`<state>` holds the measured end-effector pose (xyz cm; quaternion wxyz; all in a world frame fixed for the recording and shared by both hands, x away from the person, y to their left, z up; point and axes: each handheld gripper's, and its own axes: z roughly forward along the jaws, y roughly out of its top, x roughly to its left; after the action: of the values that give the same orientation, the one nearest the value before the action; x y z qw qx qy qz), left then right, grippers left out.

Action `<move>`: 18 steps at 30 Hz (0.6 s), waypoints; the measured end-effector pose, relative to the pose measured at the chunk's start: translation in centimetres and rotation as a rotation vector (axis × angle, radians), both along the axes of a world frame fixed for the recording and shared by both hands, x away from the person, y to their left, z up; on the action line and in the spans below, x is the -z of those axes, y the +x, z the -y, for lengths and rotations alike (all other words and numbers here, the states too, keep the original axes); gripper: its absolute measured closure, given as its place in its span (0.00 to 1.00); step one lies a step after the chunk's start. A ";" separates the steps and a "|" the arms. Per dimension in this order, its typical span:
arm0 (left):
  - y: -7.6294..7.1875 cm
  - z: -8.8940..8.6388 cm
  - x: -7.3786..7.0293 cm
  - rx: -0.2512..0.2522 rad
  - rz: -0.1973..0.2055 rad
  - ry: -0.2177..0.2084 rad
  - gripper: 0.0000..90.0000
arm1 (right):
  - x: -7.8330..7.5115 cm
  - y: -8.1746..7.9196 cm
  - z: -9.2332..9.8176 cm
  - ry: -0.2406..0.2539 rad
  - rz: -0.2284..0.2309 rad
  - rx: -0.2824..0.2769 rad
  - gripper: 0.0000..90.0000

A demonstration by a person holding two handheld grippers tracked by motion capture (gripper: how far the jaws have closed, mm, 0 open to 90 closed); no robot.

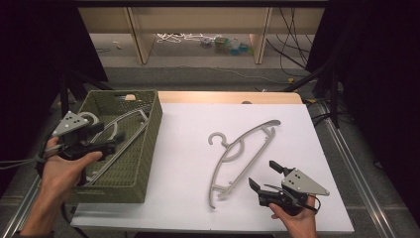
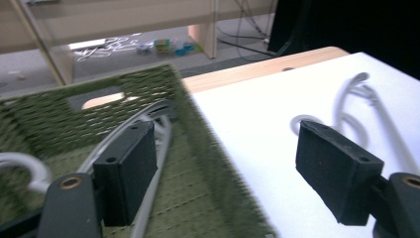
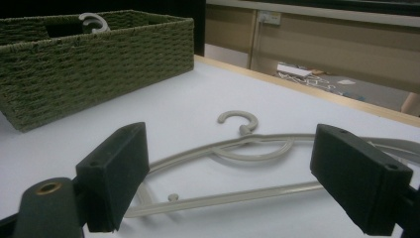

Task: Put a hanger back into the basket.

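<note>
A green woven basket [image 1: 157,119] stands at the table's left with a grey plastic hanger [image 1: 126,126] lying inside it. My left gripper [image 1: 110,137] hovers over the basket's near half, open, nothing between its jaws. In the left gripper view the left gripper [image 2: 233,168] straddles the basket's right wall [image 2: 208,148], with the basket's hanger [image 2: 163,134] beneath one jaw. A second grey hanger [image 1: 242,151] lies flat on the white table top, hook toward the basket. My right gripper [image 1: 263,174] rests near the front edge, open, aimed at that hanger [image 3: 247,146] and apart from it.
The white sheet [image 1: 188,198] covers the table, with a wooden strip [image 1: 228,96] at the back edge. Metal rails [image 1: 356,168] run along both sides. Shelving legs and loose cables [image 1: 178,37] lie on the floor beyond. The basket [image 3: 99,64] stands far left in the right gripper view.
</note>
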<state>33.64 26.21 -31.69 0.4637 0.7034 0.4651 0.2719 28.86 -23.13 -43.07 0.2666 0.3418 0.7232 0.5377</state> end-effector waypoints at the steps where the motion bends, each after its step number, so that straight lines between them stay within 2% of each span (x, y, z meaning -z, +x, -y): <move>1: -0.2 0.5 0.0 0.010 0.002 -0.005 0.26 | 0.0 0.0 0.0 0.000 -0.001 0.001 0.18; 2: -0.6 1.1 0.1 0.013 -0.010 -0.025 0.26 | 0.1 0.1 0.0 0.011 -0.002 -0.007 0.18; 3: -0.6 1.4 0.1 0.026 0.016 -0.007 0.25 | 0.1 0.1 0.0 0.013 -0.003 -0.008 0.18; 5: -1.1 2.5 0.3 0.035 0.011 -0.030 0.23 | 0.1 0.1 0.0 0.010 0.003 -0.012 0.18; 7: -1.4 3.4 0.5 0.062 0.010 -0.016 0.22 | 0.1 0.1 0.0 0.009 0.007 -0.013 0.18; 11: -1.9 5.0 0.9 0.089 0.012 -0.040 0.21 | 0.0 0.0 0.1 0.001 -0.005 0.000 0.18; 12: -1.9 5.5 1.2 0.095 0.017 -0.049 0.21 | 0.2 0.1 -0.1 0.025 0.001 -0.007 0.18; 13: -2.0 6.0 1.5 0.098 0.018 -0.048 0.21 | 0.1 0.2 0.0 0.019 0.014 -0.004 0.18; 17: -2.5 7.9 2.5 0.148 -0.005 -0.050 0.21 | 0.1 0.1 0.0 0.033 0.008 -0.009 0.18; 18: -2.6 8.4 2.7 0.163 -0.002 -0.046 0.21 | 0.0 0.1 0.2 0.014 0.012 -0.002 0.18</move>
<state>31.00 17.83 -34.39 0.4997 0.7284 0.4131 0.2218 28.95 -23.28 -43.10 0.2679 0.3395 0.7182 0.5451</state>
